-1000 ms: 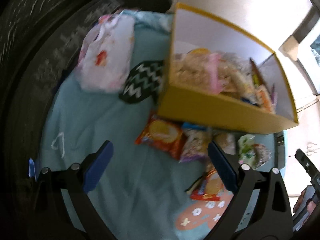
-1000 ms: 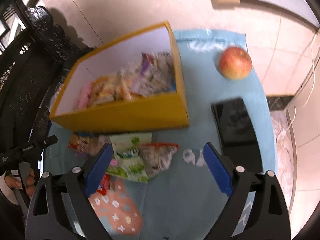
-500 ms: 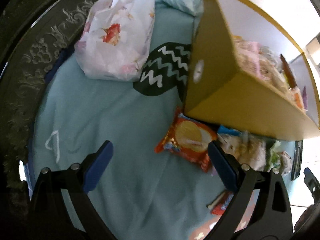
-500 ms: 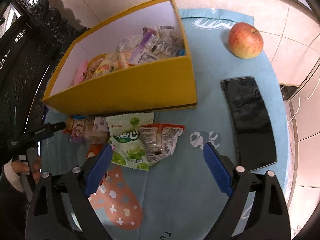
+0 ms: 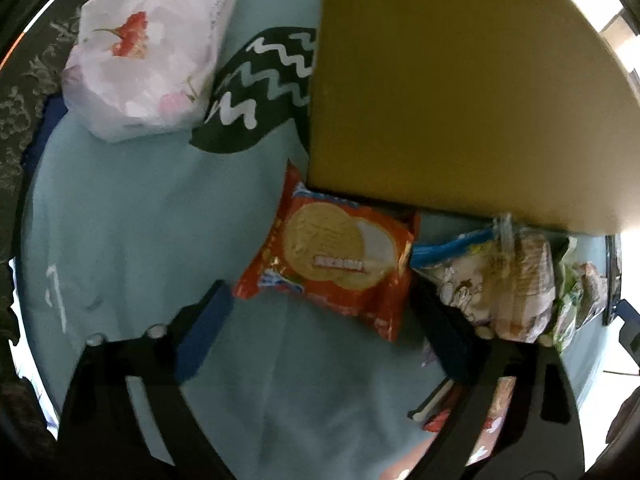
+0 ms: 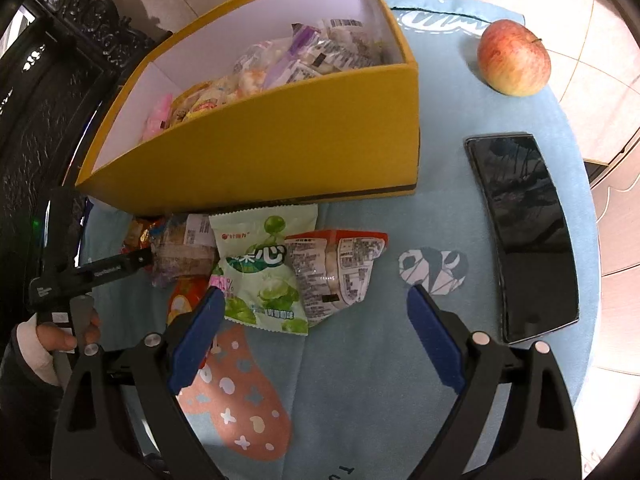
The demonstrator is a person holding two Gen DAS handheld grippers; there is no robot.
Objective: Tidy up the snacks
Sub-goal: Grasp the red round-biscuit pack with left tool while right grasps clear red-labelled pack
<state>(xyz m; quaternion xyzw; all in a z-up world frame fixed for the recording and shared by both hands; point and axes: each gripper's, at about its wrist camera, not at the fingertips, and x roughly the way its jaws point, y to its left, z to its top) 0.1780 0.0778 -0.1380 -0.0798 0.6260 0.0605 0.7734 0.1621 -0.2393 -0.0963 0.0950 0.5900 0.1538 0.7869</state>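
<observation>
The orange biscuit pack (image 5: 336,264) lies flat on the blue cloth (image 5: 132,240), its upper edge tucked against the bottom corner of the yellow box (image 5: 452,92). The left gripper (image 5: 320,316) hangs just over it with the jaws closing, the pack between the blue pads (image 5: 204,320) but not yet pressed by them. Beside the pack to the right sits a clear-wrapped snack (image 5: 504,280), touching the box's front edge. In the right wrist view the box (image 6: 280,136) holds a heap of small packets (image 6: 280,64), and along its front wall lie a green candy bag (image 6: 264,268) overlapping a red-topped bag (image 6: 340,268). The right gripper (image 6: 312,336) is spread wide above the cloth with nothing between its pads, its left pad at the green bag's lower corner. Further out, a dark phone (image 6: 524,232) lies right of the box, an apple (image 6: 514,58) beyond it, and a floral bag (image 5: 148,48) sits well left of the box.
</observation>
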